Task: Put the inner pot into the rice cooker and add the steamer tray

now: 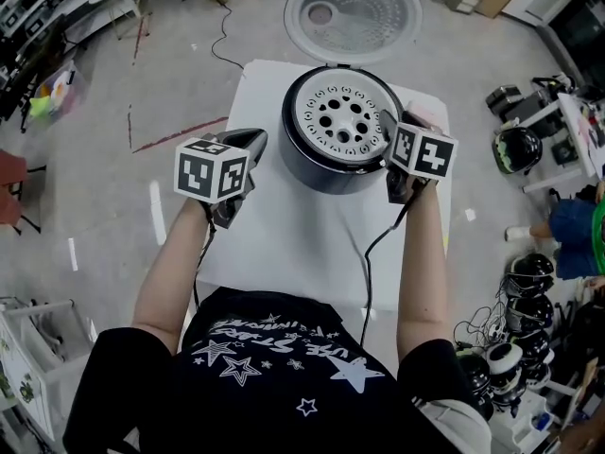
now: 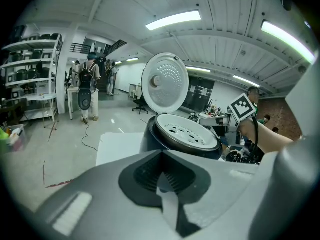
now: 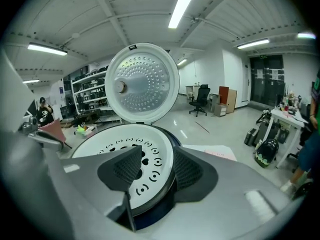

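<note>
The steamer tray [image 1: 342, 116] sits white and perforated in the top of the rice cooker [image 1: 317, 166] on the table [image 1: 284, 244], lid [image 1: 353, 12] tipped open behind. The right gripper [image 3: 157, 170] stands open astride the tray's near rim, pads clear of it. The left gripper [image 2: 162, 176] is closed on nothing, off to the cooker's left

Both pointed forward and down: left gripper [image 1: 251, 141] had jaws together, right gripper [image 1: 388, 125] jaws apart.
</note>
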A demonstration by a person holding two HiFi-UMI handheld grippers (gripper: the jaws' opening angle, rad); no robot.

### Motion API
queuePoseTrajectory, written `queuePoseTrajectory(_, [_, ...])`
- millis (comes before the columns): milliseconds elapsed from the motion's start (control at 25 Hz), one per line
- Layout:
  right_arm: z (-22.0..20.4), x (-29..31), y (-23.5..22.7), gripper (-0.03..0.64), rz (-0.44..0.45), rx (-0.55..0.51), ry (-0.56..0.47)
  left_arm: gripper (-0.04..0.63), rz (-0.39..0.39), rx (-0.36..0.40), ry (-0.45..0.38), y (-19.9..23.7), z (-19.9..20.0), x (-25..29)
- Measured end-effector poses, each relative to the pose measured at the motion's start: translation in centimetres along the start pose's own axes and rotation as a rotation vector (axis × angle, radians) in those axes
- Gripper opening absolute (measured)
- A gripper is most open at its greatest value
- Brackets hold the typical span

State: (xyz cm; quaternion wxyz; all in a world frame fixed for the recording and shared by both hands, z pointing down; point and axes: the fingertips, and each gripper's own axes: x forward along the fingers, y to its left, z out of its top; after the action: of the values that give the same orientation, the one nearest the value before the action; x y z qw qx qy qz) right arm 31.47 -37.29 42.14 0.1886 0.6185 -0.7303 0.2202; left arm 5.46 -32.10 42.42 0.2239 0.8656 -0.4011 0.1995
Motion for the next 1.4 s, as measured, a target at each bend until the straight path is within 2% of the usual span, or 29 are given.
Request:
queuePoseTrajectory(120, [0.1,-0.3,-0.3,0.251,0.014,0.005,-0.020,0.002,0.001,-0.003,0.005,-0.5,-0.3,0.1])
queuePoseTrajectory(320, [-0.2,-1.0,0.3,0.255,0.013,0.035,-0.035,0.003,-0.003,-0.010,0.021,-0.3,-1.3,-0.3])
queuePoseTrajectory(560, [-0.9,-4.0,2.2,0.243,-0.030,0.047,-0.080,0.003,-0.061,0.021,0.032,-0.5,-1.8,-0.9])
queuePoseTrajectory(760, [-2.1,-6.7,3.8,0.190,-0.060,0.084,-0.098,0.003,-0.119,0.046,0.037,-1.3,-2.0,-2.1])
queuePoseTrajectory(920, [-3.0,-8.9,5.1,0.096,-0.118,0.113,-0.135,0.002,-0.158,0.060,0.044,-1.2,-2.7,-3.1])
queuePoseTrajectory(1000, [-3.5,-9.8,5.8,0.028,-0.154,0.121,-0.150,0.002,-0.180,0.062,0.043,-1.2,-3.1,-3.7])
queuePoseTrajectory(1400, [-4.6,-13.2,11.1,0.025,-0.202,0.152,-0.175,0.003,-0.256,0.091,0.019,-0.2,-3.4,-7.4])
